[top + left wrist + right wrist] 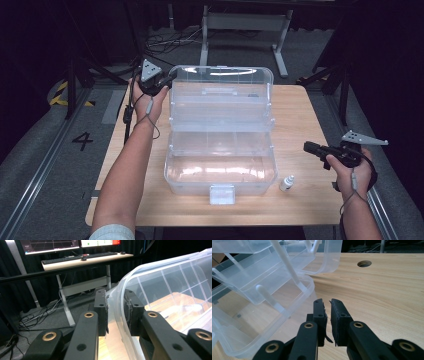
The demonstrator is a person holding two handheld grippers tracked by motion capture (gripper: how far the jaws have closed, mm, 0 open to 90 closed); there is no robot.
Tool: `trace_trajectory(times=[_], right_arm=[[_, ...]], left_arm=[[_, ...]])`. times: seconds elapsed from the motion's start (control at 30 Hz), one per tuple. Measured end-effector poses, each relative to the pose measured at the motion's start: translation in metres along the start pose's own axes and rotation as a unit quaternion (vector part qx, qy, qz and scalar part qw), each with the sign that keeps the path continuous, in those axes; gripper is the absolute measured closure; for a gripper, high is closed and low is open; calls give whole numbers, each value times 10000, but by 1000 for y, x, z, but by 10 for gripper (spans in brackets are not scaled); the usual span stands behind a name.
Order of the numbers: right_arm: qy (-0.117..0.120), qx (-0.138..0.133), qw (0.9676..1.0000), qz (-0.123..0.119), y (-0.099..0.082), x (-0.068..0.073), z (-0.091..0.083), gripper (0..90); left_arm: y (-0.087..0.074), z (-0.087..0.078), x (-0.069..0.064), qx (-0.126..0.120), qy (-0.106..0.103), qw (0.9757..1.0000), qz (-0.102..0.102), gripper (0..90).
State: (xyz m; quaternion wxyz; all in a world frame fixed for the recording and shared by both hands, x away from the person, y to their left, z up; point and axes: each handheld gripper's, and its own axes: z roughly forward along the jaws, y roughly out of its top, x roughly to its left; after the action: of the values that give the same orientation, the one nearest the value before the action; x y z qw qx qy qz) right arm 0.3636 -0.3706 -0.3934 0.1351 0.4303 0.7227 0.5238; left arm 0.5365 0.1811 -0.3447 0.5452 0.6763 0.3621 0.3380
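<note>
Clear box lid (pixel 160 277) is being gripped by left tongs (pixel 115 311).
Thin, light, slippery plastic; rim is being judged best hold; right tongs (pixel 328 322) are nearly clenched, empty.

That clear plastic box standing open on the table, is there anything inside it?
The clear box looks empty: the wooden table shows through its bottom tub and raised trays. A small white bottle stands outside, beside it. Glare hides some corners.

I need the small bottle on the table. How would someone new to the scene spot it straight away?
Find the big clear plastic box standing open mid-table. Just off its front right corner, on bare wood toward the right gripper, stands the small bottle. It is the lone loose item there: tiny, white and upright, touching nothing.
</note>
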Motion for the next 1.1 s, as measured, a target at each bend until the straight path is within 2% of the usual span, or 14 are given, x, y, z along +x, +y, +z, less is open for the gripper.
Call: trace_trajectory(times=[0.2,0.23,0.4,0.53,1.03,1.1], right_arm=[[-1,12,10000,-11,-1,-2,0,830],[3,10,10000,22,-2,-2,0,829],[-6,30,10000,42,-2,-3,-1,827],[-24,34,10000,46,-3,-3,-1,824],[-8,140,9998,122,-7,-6,4,822],[-16,151,9998,126,-8,-7,5,822]], left_arm=[[-2,5,5,24,-33,10000,-86,783],[-3,7,7,66,-155,9996,-208,828],[-11,16,13,107,-172,9994,-292,826],[-11,22,14,224,-154,9994,-220,827],[-24,33,20,299,-189,9992,-203,824],[-26,35,21,296,-198,9990,-266,824]])
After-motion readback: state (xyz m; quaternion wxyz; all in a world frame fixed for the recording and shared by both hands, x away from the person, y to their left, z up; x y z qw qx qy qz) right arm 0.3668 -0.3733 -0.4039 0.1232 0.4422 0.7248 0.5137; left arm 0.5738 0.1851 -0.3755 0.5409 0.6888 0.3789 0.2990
